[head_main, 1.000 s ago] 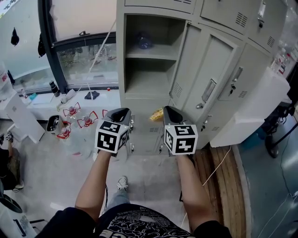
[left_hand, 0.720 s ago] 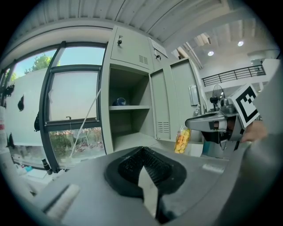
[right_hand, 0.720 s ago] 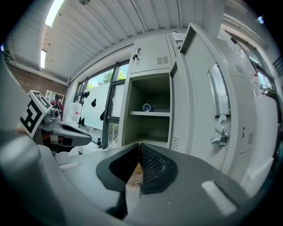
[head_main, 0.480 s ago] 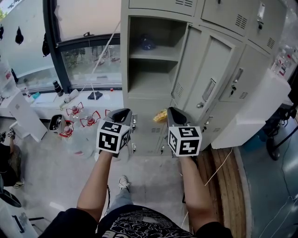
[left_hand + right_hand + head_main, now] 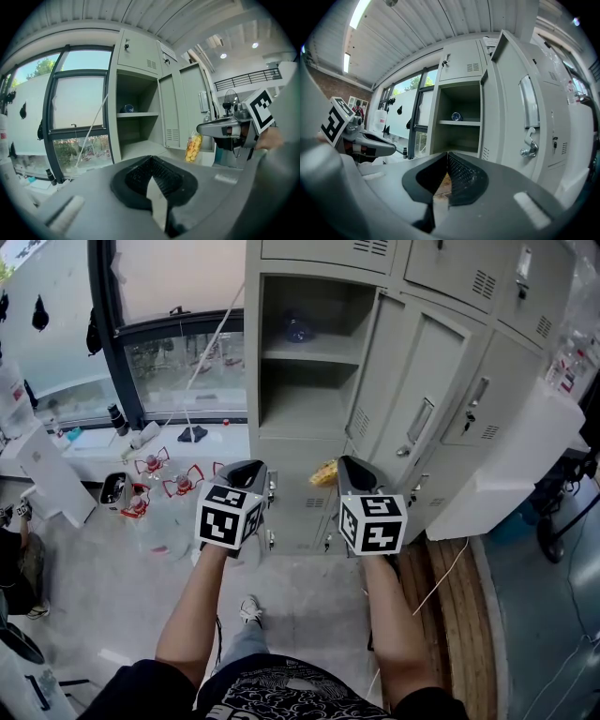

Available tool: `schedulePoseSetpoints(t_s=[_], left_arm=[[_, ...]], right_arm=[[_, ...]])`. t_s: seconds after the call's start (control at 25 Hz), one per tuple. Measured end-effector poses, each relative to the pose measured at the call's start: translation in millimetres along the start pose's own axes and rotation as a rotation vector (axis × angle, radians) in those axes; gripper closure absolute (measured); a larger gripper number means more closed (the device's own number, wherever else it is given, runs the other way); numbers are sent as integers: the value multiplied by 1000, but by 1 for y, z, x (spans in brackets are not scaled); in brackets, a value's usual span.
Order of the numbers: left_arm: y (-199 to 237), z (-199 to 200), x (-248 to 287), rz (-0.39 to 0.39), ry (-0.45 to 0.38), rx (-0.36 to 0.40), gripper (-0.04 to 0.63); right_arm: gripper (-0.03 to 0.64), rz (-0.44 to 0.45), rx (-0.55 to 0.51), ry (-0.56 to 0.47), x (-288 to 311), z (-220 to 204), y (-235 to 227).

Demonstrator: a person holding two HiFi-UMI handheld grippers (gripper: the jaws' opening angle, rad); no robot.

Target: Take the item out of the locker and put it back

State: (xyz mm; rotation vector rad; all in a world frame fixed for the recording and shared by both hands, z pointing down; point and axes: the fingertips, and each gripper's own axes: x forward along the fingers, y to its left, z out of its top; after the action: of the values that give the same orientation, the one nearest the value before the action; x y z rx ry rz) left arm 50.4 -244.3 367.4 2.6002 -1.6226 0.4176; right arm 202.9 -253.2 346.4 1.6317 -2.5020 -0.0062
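**While the locker stands open, the snack bag is held outside it**

Where the two tools are raised side by side before the locker, the yellow snack bag is gripped by its upper edge in the closed right tool and hangs from the tip. It is kept in front of the locker, below the open compartment, whose door is swung to the right. The left tool is held just beside it, jaws brought together with nothing between them. A bluish round object is seen far back on the upper shelf.
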Motion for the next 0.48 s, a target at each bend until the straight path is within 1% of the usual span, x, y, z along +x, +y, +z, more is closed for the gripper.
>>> schedulePoseSetpoints(t_s=[0.48], left_arm=[[10, 1, 6, -7, 3, 0, 595]], right_arm=[[589, -8, 3, -3, 11, 5, -1]])
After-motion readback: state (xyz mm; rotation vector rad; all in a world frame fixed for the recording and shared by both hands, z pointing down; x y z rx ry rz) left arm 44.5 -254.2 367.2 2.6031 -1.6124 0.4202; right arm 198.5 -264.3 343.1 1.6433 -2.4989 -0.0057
